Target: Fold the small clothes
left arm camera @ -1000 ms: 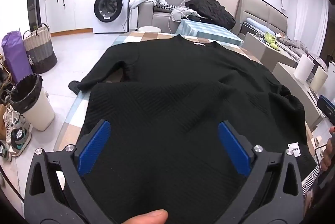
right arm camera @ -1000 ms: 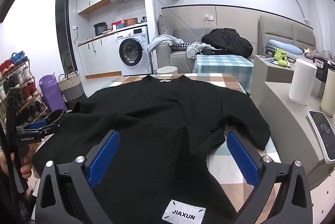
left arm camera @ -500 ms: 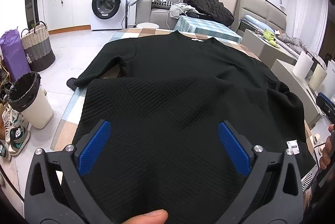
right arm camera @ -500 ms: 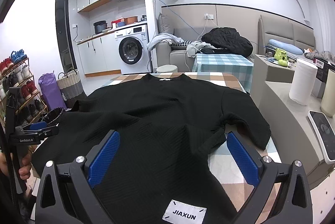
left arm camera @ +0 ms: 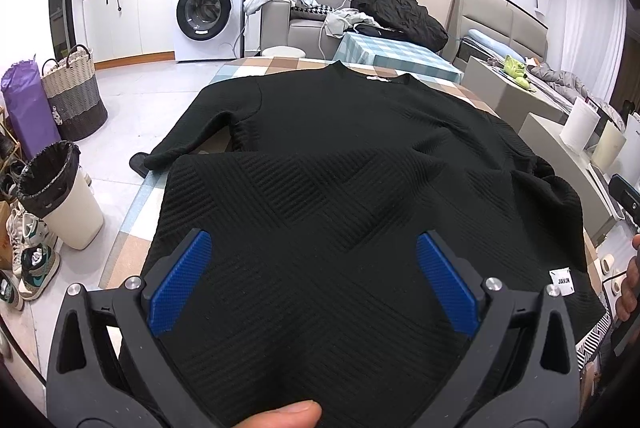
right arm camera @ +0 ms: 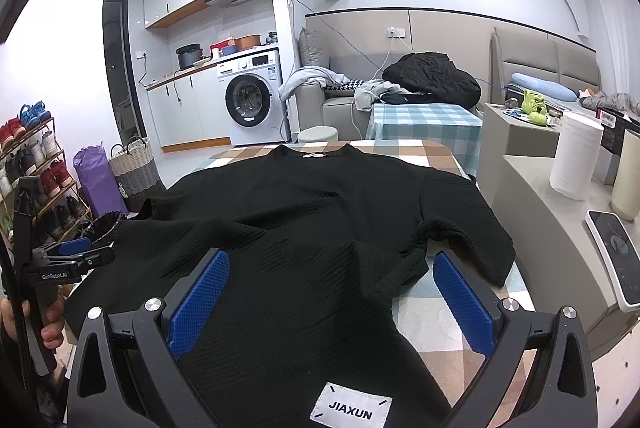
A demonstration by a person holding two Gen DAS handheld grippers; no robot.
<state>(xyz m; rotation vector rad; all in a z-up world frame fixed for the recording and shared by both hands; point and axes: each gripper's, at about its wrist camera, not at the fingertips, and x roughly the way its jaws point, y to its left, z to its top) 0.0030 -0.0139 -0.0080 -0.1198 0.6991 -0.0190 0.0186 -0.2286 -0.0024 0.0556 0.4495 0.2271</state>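
Behind the work surface stands one white washing machine (right arm camera: 251, 105), and near it on the floor are one woven basket (left arm camera: 72, 96), one purple bag (left arm camera: 25, 108) and one bin (left arm camera: 60, 200) with a black liner. One table (right arm camera: 448, 324) with a checked cloth carries one black sweater (left arm camera: 340, 164). It lies flat with the neck at the far end, and the lower part is folded up over the body. The knit has a ribbed pattern in diagonal blocks. One white label (right arm camera: 351, 408) with the word JIAXUN is at the near hem. One sleeve (left arm camera: 192, 140) points to the table edge. The left gripper (left arm camera: 316, 284) has its blue pads wide apart above the fabric and holds nothing. The right gripper (right arm camera: 330, 302) is also spread wide over the hem, with nothing between the pads.
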